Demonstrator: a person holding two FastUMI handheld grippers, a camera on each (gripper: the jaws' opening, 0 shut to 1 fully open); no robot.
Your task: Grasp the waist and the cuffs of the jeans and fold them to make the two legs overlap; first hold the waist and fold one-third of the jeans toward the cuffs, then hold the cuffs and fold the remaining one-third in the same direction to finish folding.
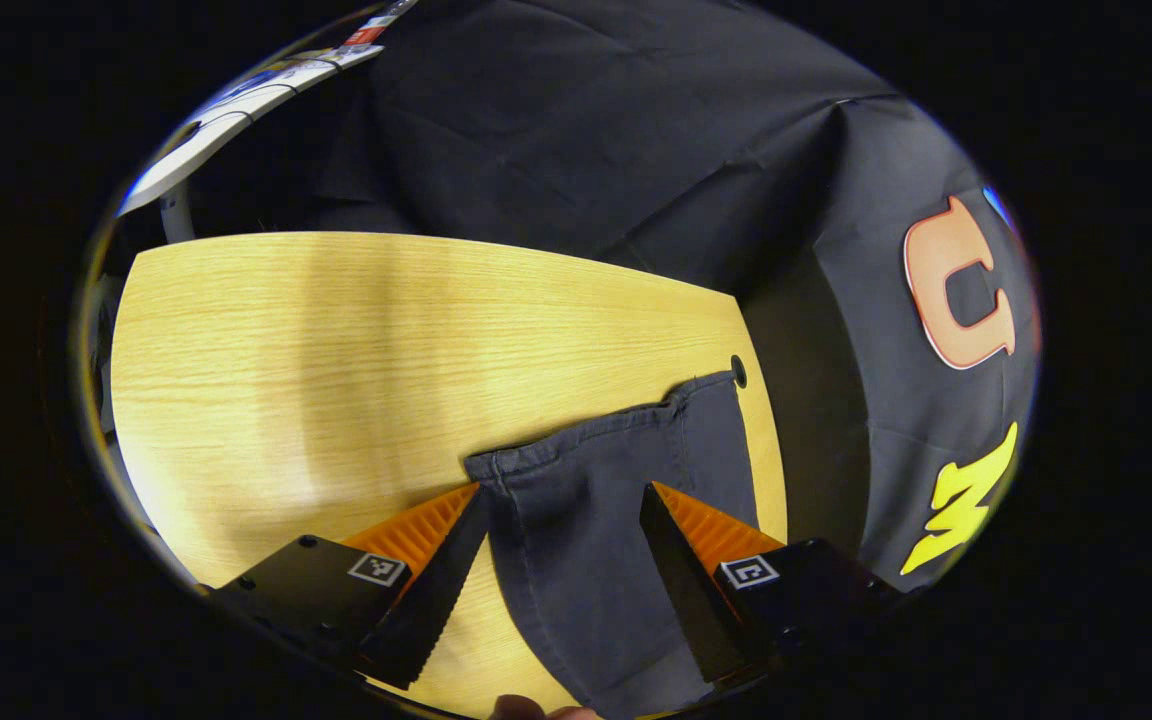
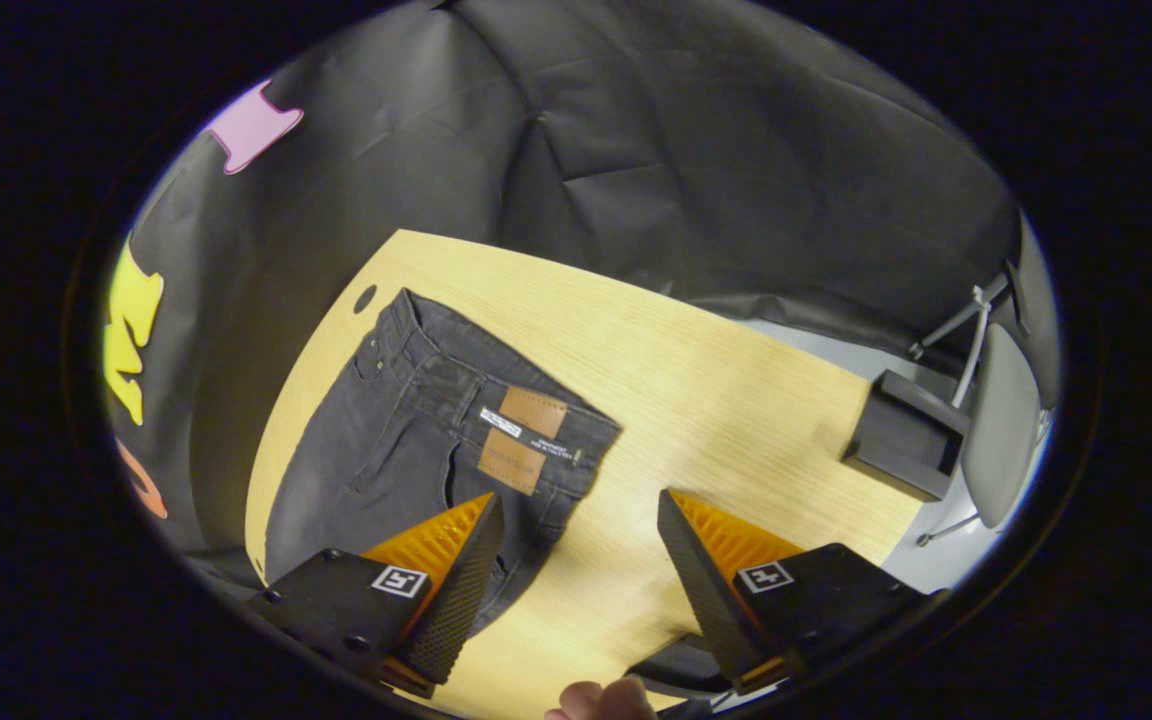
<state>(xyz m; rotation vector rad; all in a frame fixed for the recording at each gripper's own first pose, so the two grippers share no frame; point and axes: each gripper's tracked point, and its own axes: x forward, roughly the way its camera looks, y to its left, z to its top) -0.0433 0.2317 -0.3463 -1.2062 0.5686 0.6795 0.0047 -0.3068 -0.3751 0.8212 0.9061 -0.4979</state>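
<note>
On the table [image 1: 286,330], the jeans [image 2: 406,440] are lying flat along one edge, the legs seemingly already overlapping into a single narrow strip. In the right gripper view the waist [image 2: 496,385] is facing the far side, with two leather patches [image 2: 521,440] near the band and a small dark hole [image 2: 364,298] in the tabletop just beside its corner. In the left gripper view the cuffs [image 1: 606,430] are ending close to that same sort of hole [image 1: 738,371] at the table's edge.

The left gripper [image 1: 564,530] is hovering with its fingers spread wide on either side of the leg, pinching nothing. The right gripper [image 2: 581,540] is likewise gaping wide, one finger [image 2: 456,570] hanging over the seat of the jeans, the other over bare wood; it is gripping nothing. A fingertip of the person's hand [image 2: 601,700] is peeking in at the bottom of the right gripper view.

Off the table's end a black box [image 2: 901,440] and a chair [image 2: 996,420] are standing.

The denim is looking thick and fairly heavy, soft enough to drape yet stiff at seams and band. The waistband, doubled and stitched, is probably offering the firmest bite; a pinch at its two corners should be lifting the whole width evenly, whereas a grab mid-panel would likely be letting the cloth sag and slide
</note>
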